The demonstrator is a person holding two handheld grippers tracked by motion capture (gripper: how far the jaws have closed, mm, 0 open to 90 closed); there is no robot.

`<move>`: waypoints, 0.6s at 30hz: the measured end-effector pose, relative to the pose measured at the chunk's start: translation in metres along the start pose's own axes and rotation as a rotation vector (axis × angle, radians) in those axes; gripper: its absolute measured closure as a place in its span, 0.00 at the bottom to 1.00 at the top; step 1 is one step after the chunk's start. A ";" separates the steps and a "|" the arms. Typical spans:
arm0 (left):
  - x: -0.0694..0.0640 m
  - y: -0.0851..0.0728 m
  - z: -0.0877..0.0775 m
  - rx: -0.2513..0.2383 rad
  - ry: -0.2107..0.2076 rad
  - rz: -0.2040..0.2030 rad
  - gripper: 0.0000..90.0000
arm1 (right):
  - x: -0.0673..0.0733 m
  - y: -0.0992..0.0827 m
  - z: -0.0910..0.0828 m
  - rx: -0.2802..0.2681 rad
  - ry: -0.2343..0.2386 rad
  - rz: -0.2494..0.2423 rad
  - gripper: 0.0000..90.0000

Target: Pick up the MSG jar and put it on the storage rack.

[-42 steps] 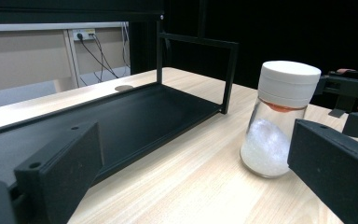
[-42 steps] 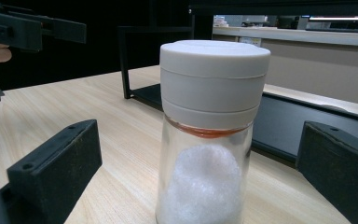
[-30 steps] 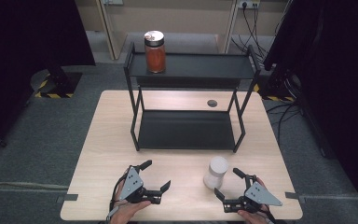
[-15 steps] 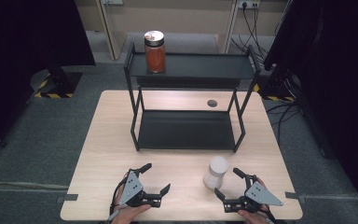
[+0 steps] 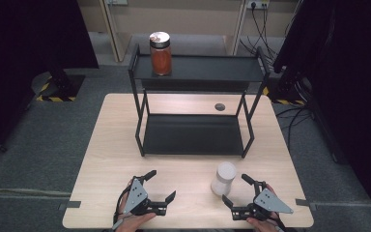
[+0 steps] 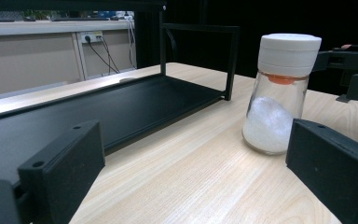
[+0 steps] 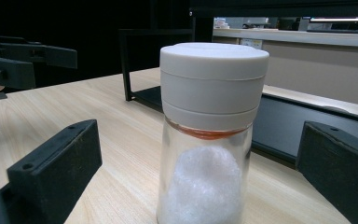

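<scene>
Right gripper view: white-lidded jar [image 7: 212, 135] stands untouched between spread jaws.

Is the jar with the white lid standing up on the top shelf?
No, the white-lidded jar stands on the table near the right gripper; the orange jar is on the top shelf.

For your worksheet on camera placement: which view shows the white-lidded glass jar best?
The right gripper view: the white-lidded glass jar stands close and centred, white contents clear. The left gripper view shows it whole, off to the right; the high view, small from above.
</scene>
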State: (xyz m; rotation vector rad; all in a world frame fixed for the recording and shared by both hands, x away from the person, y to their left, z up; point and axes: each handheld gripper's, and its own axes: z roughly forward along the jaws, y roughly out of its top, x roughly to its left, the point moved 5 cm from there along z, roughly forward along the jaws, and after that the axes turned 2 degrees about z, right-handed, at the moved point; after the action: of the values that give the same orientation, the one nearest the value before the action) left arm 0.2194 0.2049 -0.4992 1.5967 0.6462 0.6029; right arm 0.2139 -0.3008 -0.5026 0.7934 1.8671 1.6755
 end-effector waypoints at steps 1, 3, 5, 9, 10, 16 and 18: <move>0.000 0.000 0.000 0.003 0.004 -0.003 0.04 | 0.000 0.000 0.000 0.000 -0.001 0.002 0.00; 0.001 -0.001 0.000 0.003 0.007 -0.004 0.04 | -0.001 0.000 0.000 -0.002 0.000 0.004 0.00; 0.001 -0.001 0.001 0.001 0.006 -0.007 0.04 | -0.001 0.000 0.000 -0.001 0.000 0.005 0.00; 0.000 -0.001 0.001 0.001 0.001 -0.003 0.04 | -0.001 0.000 0.000 -0.001 -0.004 0.006 0.00; -0.001 -0.001 0.000 0.001 0.000 -0.001 0.04 | 0.000 0.000 0.000 0.000 -0.006 0.005 0.00; -0.001 -0.001 0.000 0.001 0.001 0.000 0.04 | -0.001 0.000 0.001 0.001 -0.015 0.007 0.00; -0.001 -0.002 -0.001 0.001 0.003 0.002 0.04 | -0.001 0.001 0.002 0.001 -0.019 0.004 0.00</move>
State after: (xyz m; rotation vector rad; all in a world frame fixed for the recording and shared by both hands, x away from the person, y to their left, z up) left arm 0.2183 0.2053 -0.5007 1.5981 0.6474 0.6060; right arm 0.2161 -0.3003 -0.5020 0.8109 1.8550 1.6634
